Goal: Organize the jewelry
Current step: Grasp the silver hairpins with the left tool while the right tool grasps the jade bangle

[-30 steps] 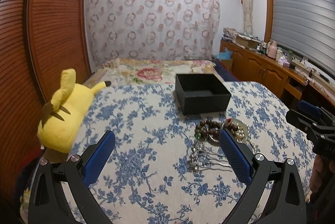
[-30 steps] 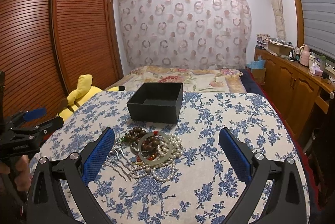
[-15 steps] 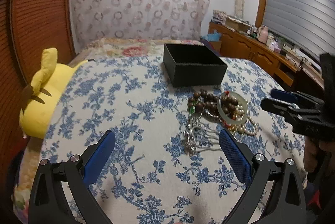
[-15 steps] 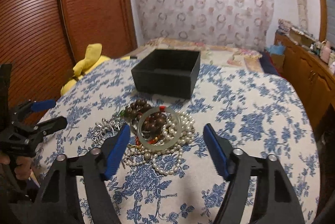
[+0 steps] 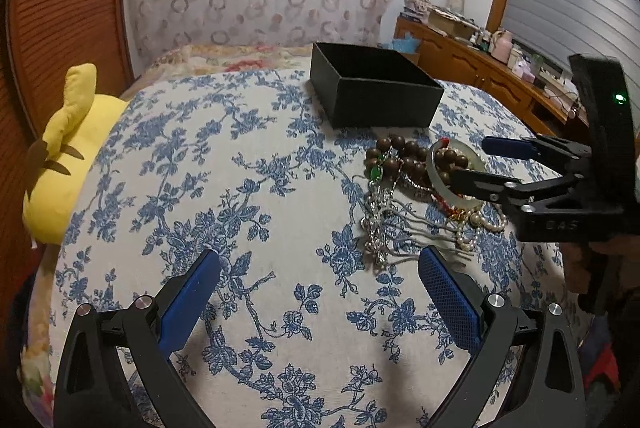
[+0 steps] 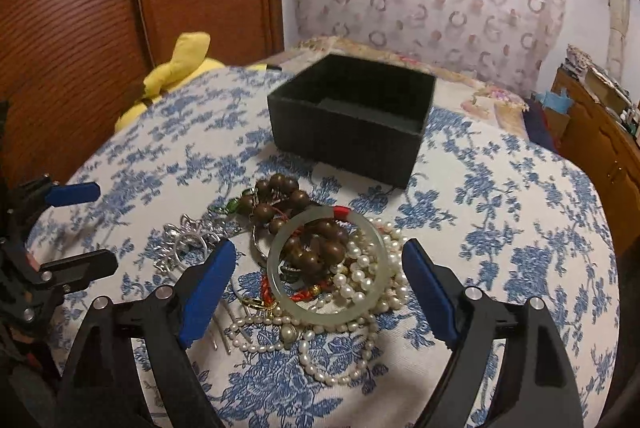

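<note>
A pile of jewelry lies on the blue-flowered cloth: a pale jade bangle [image 6: 326, 310], brown wooden beads [image 6: 280, 202], pearl strands [image 6: 360, 340] and a silver hair comb [image 6: 186, 240]. The pile also shows in the left wrist view [image 5: 404, 164]. An open, empty black box [image 6: 352, 132] stands just behind the pile. My right gripper [image 6: 320, 260] is open, its jaws on either side of the bangle, just above it. My left gripper [image 5: 320, 264] is open and empty over bare cloth, left of the pile.
A yellow plush toy [image 5: 68, 156] lies at the table's left edge. A wooden wardrobe [image 6: 80, 8] stands left, a wooden counter [image 5: 480, 68] with clutter at right, and a bed [image 5: 240, 56] behind the table.
My right gripper has moved forward and down over the pile and now straddles the bangle. My left gripper has tilted down and come closer to the cloth.
</note>
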### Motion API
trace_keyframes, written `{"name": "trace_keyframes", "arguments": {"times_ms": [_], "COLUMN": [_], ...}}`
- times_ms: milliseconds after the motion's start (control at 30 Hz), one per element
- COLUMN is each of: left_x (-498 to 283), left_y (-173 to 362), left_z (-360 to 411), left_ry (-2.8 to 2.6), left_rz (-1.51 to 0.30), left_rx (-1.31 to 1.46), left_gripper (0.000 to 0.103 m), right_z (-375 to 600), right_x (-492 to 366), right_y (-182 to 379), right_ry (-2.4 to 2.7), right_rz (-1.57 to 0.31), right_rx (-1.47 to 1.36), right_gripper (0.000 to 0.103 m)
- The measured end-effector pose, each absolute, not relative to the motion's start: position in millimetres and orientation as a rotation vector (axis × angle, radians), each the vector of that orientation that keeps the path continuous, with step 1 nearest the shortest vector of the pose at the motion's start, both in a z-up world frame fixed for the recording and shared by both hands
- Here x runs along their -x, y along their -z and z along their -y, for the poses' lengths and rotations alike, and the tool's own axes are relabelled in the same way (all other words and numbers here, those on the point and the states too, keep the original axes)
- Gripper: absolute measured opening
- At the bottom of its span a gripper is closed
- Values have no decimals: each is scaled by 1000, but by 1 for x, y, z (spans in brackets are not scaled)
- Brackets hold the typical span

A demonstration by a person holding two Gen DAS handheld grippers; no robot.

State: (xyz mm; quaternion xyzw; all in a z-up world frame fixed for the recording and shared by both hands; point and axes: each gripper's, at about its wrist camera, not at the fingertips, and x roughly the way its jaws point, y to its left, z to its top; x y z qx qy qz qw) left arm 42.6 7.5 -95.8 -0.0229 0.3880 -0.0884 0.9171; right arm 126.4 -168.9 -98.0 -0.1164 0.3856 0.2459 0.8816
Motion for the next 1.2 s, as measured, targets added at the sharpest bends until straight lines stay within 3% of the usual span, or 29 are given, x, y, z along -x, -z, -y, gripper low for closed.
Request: {"name": "trace_keyframes", "arguments": {"times_ms": [133, 233, 300, 367, 533, 600, 800, 967, 1200], "left_x": [-45, -48, -51, -55, -64, -67, -78, -85, -94], "left_y": [99, 102, 103, 105, 107, 107, 109, 109, 113], "left_z": [-7, -7, -6, -4, 3, 5, 10, 11, 22], "left_ry": [193, 209, 224, 237, 275, 279, 300, 322, 342], "left_rz": [-811, -820, -831, -842, -862, -865, -879, -885, -900], "left_rx": [48, 55, 65, 66, 72, 68, 62, 69, 38], "left_gripper": [96, 96, 92, 83, 73, 70, 50, 26, 22], "right_z": [164, 164, 164, 168, 178, 179, 185, 188, 197], "right_x": [-134, -135, -134, -134, -134, -134, -127, -118, -118], "right_y": [105, 107, 106, 103, 99, 98, 90, 80, 71], "right_ry": [-480, -490, -511, -489, -506, -506, -543, -546, -524], "right_rz": [-830, -844, -836, -830, -829, -826, -796, -749, -719], "right_rx": [295, 309, 316, 315, 284, 280, 241, 234, 211], "right_gripper": [87, 78, 66, 38, 21, 10, 10, 10, 10]}}
